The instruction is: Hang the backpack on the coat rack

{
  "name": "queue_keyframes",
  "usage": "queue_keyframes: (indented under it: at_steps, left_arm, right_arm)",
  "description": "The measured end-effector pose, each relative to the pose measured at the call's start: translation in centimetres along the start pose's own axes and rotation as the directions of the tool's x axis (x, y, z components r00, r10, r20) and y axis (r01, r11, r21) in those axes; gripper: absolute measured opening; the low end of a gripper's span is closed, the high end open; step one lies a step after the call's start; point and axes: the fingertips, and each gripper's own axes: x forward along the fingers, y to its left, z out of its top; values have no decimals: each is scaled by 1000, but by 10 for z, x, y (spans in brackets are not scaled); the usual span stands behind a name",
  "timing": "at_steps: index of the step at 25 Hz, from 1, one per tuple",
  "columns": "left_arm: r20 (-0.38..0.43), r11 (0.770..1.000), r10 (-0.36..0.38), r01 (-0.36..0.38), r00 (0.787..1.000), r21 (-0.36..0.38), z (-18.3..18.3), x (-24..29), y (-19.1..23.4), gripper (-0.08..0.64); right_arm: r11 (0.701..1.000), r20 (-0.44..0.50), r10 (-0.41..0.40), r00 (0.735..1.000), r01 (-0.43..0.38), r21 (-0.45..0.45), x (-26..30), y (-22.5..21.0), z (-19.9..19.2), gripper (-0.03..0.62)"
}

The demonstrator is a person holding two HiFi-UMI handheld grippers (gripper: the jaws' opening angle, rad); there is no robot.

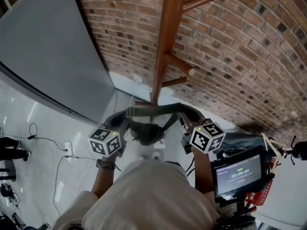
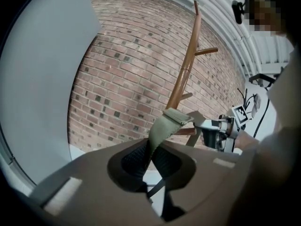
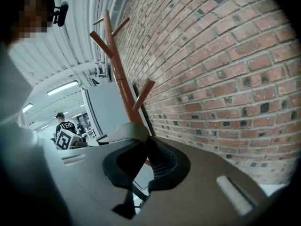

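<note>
The hanging is not done yet, we judge; no peg carries anything. At left, the left gripper (image 2: pixel 151 157) has its jaws pinched narrow on the olive strap (image 2: pixel 164 126). The strap runs taut across to the right gripper (image 3: pixel 146 161), whose jaws are likewise clamped on it. The backpack (image 1: pixel 146 134) sags below the strap, between the two grippers, just in front of the coat rack (image 1: pixel 168 32) pole and lower than the nearest peg (image 1: pixel 184 68). What is left is raising the strap over a peg and letting go. The backpack looks dark, soft and slumped; its strap is flat, olive-grey webbing.
</note>
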Motion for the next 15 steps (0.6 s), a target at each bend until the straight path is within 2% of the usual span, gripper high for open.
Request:
queue_keyframes:
  at_steps: [15]
  left_arm:
    - [-78, 999, -2, -1, 997, -44, -25, 25, 10, 15]
  right_arm:
    - [998, -85, -6, 996, 11, 54, 19, -25, -27, 9]
